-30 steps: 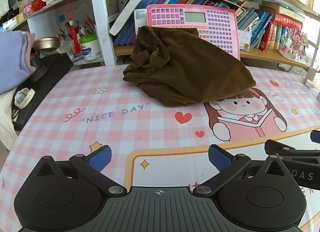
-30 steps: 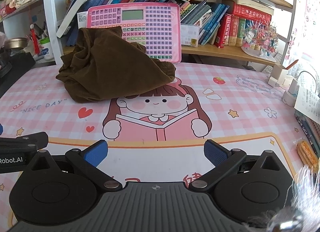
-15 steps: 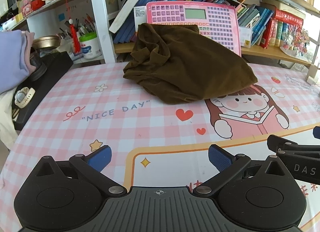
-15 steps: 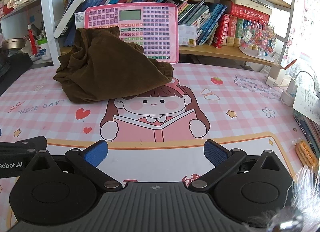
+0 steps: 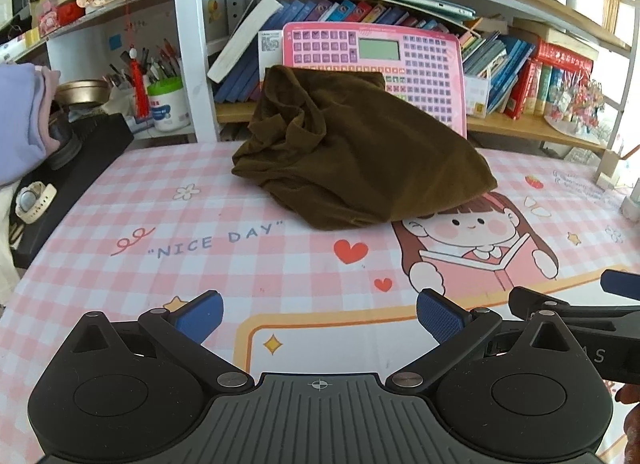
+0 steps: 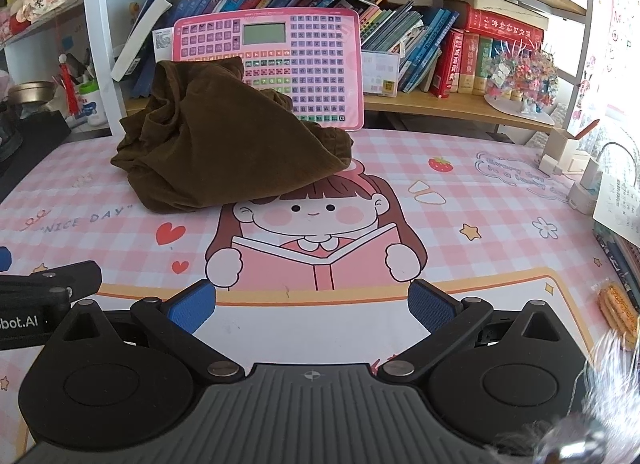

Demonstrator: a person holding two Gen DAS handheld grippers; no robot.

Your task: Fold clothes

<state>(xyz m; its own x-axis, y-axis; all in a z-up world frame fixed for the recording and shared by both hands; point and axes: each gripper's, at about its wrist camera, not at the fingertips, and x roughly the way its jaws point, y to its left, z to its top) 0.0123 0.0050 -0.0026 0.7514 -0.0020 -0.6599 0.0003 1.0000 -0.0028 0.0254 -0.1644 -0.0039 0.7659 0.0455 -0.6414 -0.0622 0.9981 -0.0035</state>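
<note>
One crumpled brown garment [image 5: 360, 160] lay on one pink checked table mat [image 5: 248, 264]. One pink keyboard toy [image 6: 276, 64] stood behind it. Two grippers were in view, the left gripper [image 5: 320, 314] and the right gripper [image 6: 312, 306], each with two blue fingertips [image 6: 192, 306]. One white jar [image 5: 168, 104] held pens, and one wristwatch [image 5: 34, 200] lay at the left.

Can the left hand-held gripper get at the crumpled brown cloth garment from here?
Probably yes. The left hand-held gripper is open, and only bare pink checked table mat lies between it and the crumpled brown cloth garment.
</note>
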